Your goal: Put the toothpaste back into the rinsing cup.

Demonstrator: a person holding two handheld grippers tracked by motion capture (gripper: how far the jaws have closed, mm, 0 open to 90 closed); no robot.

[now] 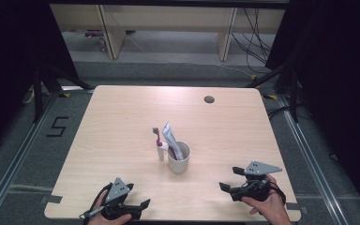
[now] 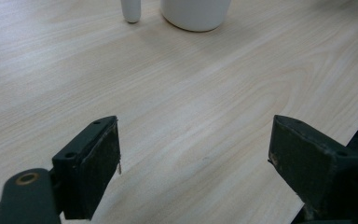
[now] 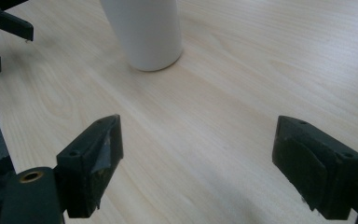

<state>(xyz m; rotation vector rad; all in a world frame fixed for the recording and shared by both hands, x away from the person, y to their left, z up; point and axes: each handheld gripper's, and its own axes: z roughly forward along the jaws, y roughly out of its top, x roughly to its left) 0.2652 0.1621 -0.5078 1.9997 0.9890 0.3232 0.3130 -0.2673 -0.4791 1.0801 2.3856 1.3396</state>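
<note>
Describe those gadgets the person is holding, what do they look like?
Each hand holds a black tool: the left gripper and the right gripper. Both end in two blocky black jaws with flat pads and carry a grey three-cornered plate on top. A brass-coloured ring sits near one jaw. A black cable trails from each.

The pale wooden bench (image 1: pixel 122 122) is evenly lit from above; its surroundings are left dark. Soft shadows are cast beside the white ceramic cup (image 3: pixel 145 32). Near black fingers (image 2: pixel 91 163) are rendered slightly blurred.
</note>
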